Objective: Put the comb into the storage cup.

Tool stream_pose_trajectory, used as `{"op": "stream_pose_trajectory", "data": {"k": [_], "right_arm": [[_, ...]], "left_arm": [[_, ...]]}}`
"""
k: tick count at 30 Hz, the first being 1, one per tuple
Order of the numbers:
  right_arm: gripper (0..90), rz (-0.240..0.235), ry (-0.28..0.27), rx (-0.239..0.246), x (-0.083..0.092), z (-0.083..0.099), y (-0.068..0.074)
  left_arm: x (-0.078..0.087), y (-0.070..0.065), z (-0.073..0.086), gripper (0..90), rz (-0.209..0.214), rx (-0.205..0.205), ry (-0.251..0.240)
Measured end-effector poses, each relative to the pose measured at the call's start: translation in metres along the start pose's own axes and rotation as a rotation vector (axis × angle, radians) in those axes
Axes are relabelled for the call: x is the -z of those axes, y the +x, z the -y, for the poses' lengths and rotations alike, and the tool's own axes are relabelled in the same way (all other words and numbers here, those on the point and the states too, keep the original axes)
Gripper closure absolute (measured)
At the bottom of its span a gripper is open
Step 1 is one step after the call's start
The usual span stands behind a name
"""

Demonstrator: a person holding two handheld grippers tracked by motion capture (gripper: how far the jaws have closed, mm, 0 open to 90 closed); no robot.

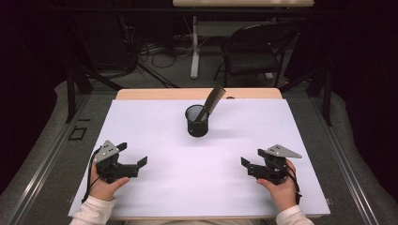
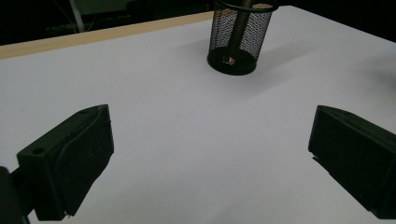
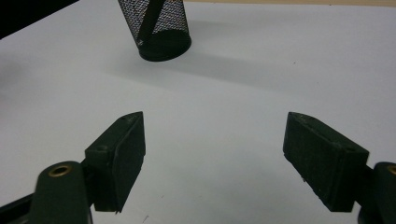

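A comb [image 1: 210, 104] leans in the mesh cup [image 1: 196, 123] mid-table [image 1: 155, 122].

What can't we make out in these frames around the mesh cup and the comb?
- Comb lower end: hidden inside the mesh cup in the high view.
- Comb top: cut off by the upper edge in the left gripper view and the right gripper view.
- Small reddish glint at the cup's base: too small to identify, left gripper view.
- Cup rim: cut off by the top edge, right gripper view.
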State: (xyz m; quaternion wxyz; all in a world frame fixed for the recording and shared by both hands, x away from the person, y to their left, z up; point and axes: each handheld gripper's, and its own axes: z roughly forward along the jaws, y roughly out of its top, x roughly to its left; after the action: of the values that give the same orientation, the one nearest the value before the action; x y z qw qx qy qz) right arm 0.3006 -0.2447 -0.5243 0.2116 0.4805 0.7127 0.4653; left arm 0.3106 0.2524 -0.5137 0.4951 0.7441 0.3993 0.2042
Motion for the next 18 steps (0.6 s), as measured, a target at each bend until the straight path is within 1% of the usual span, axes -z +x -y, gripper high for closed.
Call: {"op": "stream_pose_trajectory", "data": {"k": [3,4,9,13,18], "right_arm": [[21.3,0.003,-0.003,-0.006,0.000,0.001,-0.002],[21.4,0.009,0.004,-0.014,0.000,0.002,-0.004],[21.5,0.014,0.000,-0.027,0.000,0.002,-0.008],[21.8,0.024,0.001,-0.031,0.000,0.004,-0.012],[21.8,0.024,0.000,-0.036,-0.001,0.005,-0.012]], "left_arm": [[0.000,0.001,0.001,0.5,-0.003,0.006,0.004],[-0.001,0.002,0.003,0.5,-0.002,0.010,0.005],[-0.002,0.004,0.004,0.5,-0.009,0.012,0.012],[-0.003,0.006,0.005,0.5,-0.013,0.017,0.016],[-0.003,0.006,0.006,0.5,-0.011,0.019,0.015]]}}
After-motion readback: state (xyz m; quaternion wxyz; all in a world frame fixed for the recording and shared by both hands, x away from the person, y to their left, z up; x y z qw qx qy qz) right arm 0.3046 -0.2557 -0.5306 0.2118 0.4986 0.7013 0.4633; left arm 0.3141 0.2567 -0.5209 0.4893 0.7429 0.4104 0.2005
